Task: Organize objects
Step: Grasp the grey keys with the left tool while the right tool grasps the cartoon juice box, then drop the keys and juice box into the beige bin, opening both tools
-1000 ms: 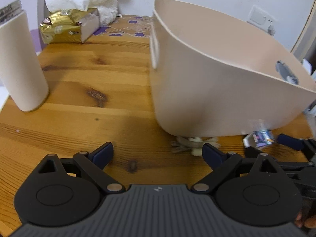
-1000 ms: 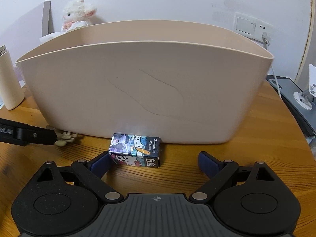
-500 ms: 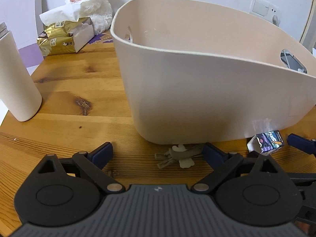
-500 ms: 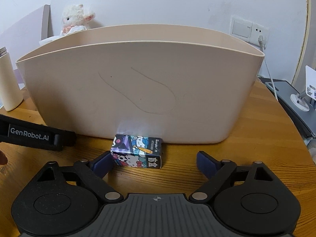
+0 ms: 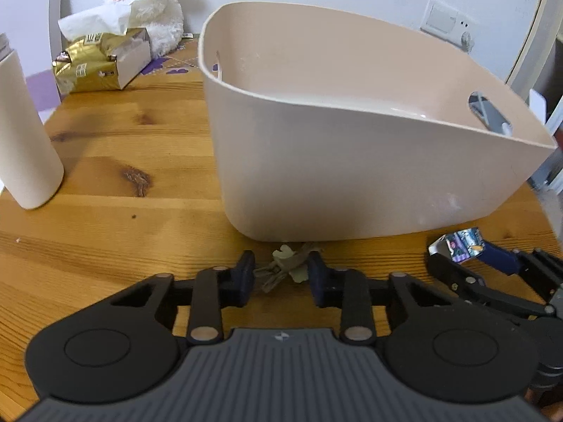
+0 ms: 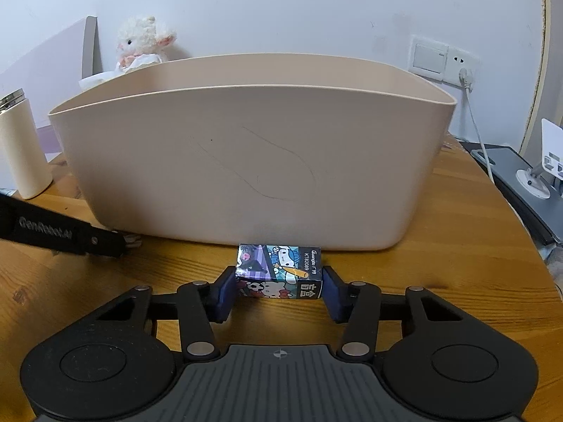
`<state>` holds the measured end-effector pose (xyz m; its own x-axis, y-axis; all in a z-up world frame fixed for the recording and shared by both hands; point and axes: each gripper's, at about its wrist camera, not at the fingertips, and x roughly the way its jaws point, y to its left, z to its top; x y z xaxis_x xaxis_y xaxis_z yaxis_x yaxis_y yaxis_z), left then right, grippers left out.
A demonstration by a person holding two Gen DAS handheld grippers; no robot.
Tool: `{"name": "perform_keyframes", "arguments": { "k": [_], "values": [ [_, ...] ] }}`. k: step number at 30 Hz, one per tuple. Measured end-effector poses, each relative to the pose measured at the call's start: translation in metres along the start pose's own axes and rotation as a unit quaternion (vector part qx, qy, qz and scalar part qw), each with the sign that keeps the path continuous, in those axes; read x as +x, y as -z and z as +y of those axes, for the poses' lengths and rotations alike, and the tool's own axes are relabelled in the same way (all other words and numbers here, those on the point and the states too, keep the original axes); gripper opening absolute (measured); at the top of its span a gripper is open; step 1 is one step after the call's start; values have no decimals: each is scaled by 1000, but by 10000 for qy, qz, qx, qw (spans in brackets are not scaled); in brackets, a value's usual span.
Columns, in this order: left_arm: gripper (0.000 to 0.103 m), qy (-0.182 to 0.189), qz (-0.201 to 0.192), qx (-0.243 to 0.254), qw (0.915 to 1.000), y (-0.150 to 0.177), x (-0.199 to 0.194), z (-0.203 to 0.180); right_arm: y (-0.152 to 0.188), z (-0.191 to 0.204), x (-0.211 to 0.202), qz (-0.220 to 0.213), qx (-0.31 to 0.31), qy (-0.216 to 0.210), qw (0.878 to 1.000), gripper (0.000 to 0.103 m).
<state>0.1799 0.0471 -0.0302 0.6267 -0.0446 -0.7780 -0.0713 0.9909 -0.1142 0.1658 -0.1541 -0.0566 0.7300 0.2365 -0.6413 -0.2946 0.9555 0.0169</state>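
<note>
Low on the wooden bench, right gripper with jaws closed onto a small cartoon-printed box, one blue pad against each end, box resting on the wood just in front of the beige bin and not quite touching its wall; likewise low, left gripper with jaws drawn in around a small pale figurine lying at the foot of the bin's near wall, pads at either side of it, firm contact not clear from this angle; same printed box seen from the left wrist off to the right, held at the tip of the other tool; bin itself upright, with a handle cutout in each end wall; beyond and left, a tall cream bottle standing well apart from the bin; farther back, a gold tissue pack with a white plush toy behind it, near the wall.
</note>
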Motion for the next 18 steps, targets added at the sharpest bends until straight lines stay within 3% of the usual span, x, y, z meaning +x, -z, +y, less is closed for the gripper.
{"name": "perform_keyframes", "arguments": {
  "k": [7, 18],
  "values": [
    [21, 223, -54, 79, 9997, 4, -9, 1, -2, 0, -17, -175, 21, 13, 9998, 47],
    [21, 369, -336, 178, 9986, 10, -43, 1, -4, -5, -47, -452, 50, 41, 9990, 47]
  ]
}}
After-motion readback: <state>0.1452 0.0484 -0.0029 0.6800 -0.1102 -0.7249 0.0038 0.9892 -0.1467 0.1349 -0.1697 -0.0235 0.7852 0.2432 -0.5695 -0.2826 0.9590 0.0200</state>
